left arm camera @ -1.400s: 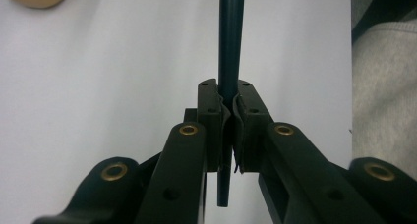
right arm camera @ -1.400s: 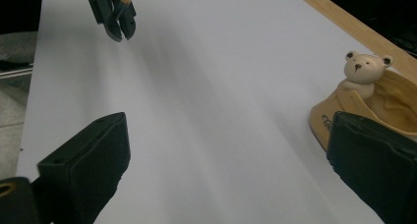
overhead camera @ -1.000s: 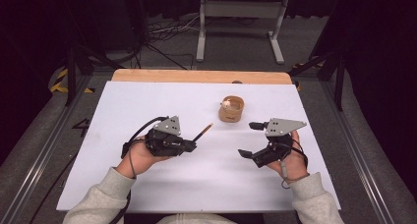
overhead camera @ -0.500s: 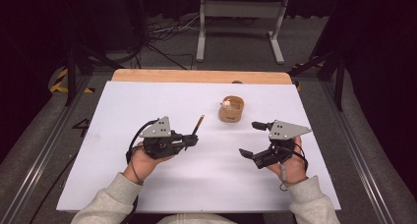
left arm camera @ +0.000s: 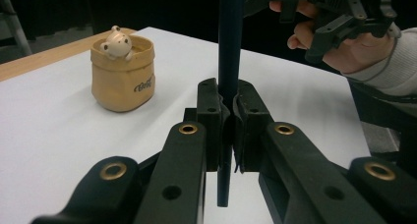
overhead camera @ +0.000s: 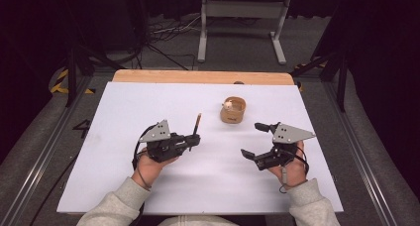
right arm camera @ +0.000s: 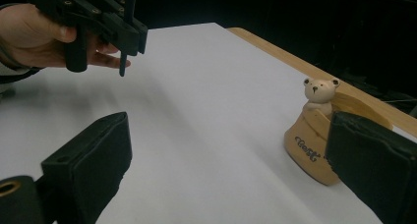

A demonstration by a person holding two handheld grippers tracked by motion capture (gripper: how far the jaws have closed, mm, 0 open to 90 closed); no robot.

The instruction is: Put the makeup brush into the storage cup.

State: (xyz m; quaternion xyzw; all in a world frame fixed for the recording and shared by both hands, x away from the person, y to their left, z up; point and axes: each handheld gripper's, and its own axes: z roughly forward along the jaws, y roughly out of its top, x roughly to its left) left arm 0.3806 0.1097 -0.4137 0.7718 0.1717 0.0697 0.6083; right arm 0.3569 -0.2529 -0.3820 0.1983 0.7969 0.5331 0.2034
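Pencil (left arm camera: pixel 230 47) clamped upright btwn left hand-held gripper (left arm camera: pixel 229 103) jaws.

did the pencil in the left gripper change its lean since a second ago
Yes. The pencil in the left gripper has swung upright; earlier its tip pointed toward the bear pot.

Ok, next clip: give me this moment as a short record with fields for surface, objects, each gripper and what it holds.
surface: white table top with a wooden edge at the far side
held object: dark pencil, upright, brown end on top in the high view
container: tan bag-shaped pot with a small bear figure at its rim, standing beyond and between the two grippers
left gripper: jaws shut on the pencil, its lower tip above the table
right gripper: jaws wide open, nothing between them, apart from the pot
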